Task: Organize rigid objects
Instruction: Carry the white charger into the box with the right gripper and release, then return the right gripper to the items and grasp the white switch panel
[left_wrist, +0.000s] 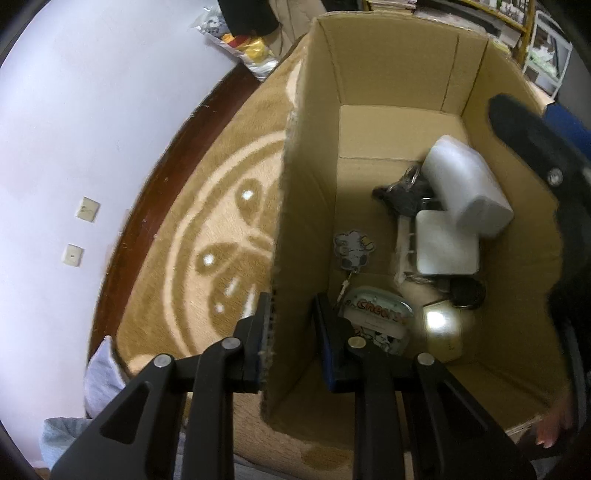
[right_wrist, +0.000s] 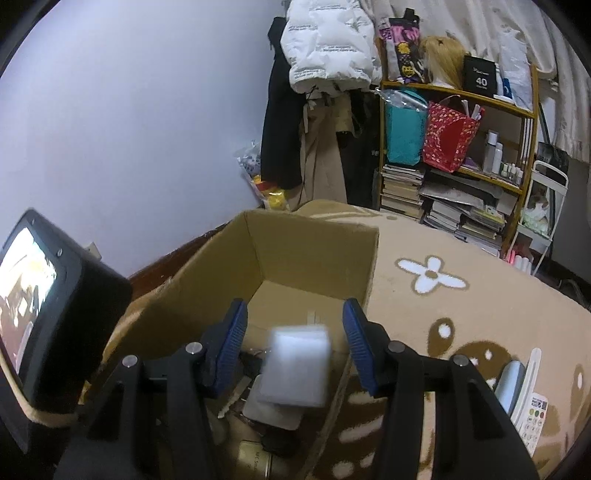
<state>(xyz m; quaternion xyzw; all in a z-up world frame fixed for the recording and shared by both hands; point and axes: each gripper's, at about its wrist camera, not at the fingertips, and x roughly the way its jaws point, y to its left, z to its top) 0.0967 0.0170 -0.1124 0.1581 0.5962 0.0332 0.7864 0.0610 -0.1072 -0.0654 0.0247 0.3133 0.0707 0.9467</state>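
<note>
- I see a big brown cardboard box (left_wrist: 399, 74) filling the middle of the left view, sitting on a tan blanket with white shapes (left_wrist: 207, 206).
- My left gripper (left_wrist: 291, 332), at the bottom, has the box's side wall between its jaws. One pad touches the wall, but I cannot tell if the jaws pinch it.
- My right gripper (right_wrist: 295, 347), low in the right view, has its jaws wide apart above the box.
- A white foam block (right_wrist: 297, 369) looks blurry between those jaws, touching neither.
- In the box lie a flat silver square tin (left_wrist: 447, 243), an oval picture tin (left_wrist: 376, 321) and dark keys (left_wrist: 402, 192).
</note>
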